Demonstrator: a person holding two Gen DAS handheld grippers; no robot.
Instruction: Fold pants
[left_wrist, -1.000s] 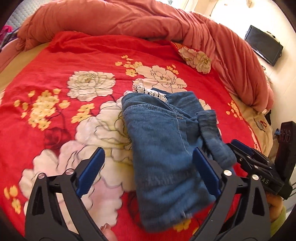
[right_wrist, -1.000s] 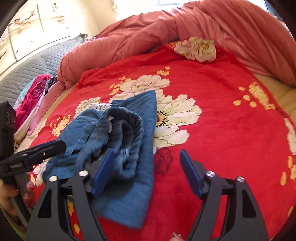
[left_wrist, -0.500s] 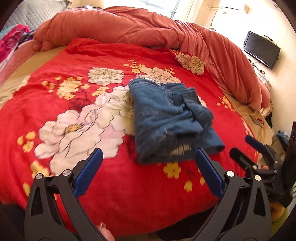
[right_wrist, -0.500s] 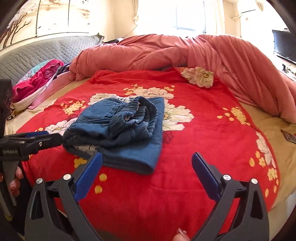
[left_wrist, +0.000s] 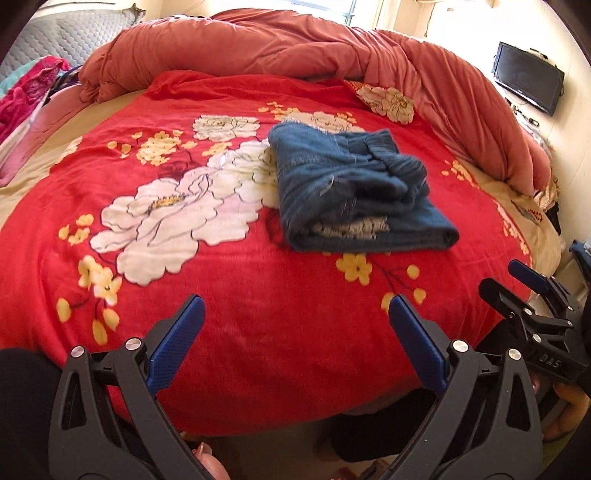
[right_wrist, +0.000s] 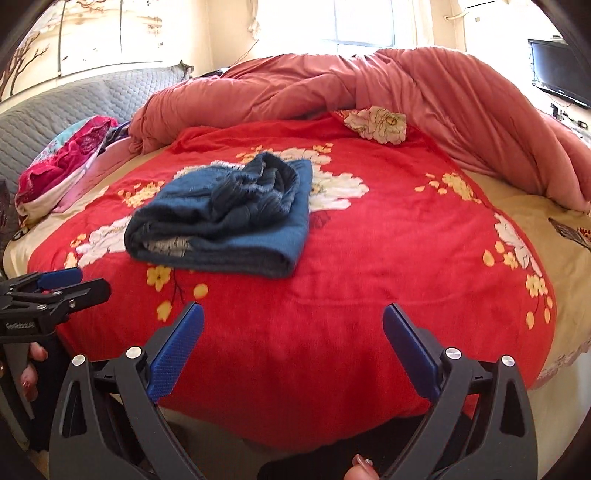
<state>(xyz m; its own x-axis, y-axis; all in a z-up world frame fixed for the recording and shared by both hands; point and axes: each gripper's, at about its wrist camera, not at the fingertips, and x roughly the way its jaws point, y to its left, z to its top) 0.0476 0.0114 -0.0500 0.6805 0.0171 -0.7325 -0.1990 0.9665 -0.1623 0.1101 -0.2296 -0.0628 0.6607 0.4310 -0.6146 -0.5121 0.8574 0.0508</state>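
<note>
The blue denim pants (left_wrist: 351, 192) lie folded in a compact bundle on the red floral blanket (left_wrist: 184, 258); they also show in the right wrist view (right_wrist: 229, 218). A bunched waistband sits on top and a pale lining shows at the near edge. My left gripper (left_wrist: 295, 332) is open and empty, held back beyond the bed's near edge. My right gripper (right_wrist: 293, 339) is open and empty, likewise off the bed. The right gripper shows at the right of the left wrist view (left_wrist: 524, 291), and the left gripper at the left of the right wrist view (right_wrist: 62, 284).
A pink-red duvet (left_wrist: 332, 48) is heaped along the far and right side of the round bed. Pink clothes (right_wrist: 66, 155) lie at the far left by a grey quilted headboard (right_wrist: 92, 96). A dark TV (left_wrist: 528, 81) hangs on the right wall.
Both grippers have pulled back from the pants, off the bed. The right gripper has let go of the bunched denim. The folded pants stay in place.
</note>
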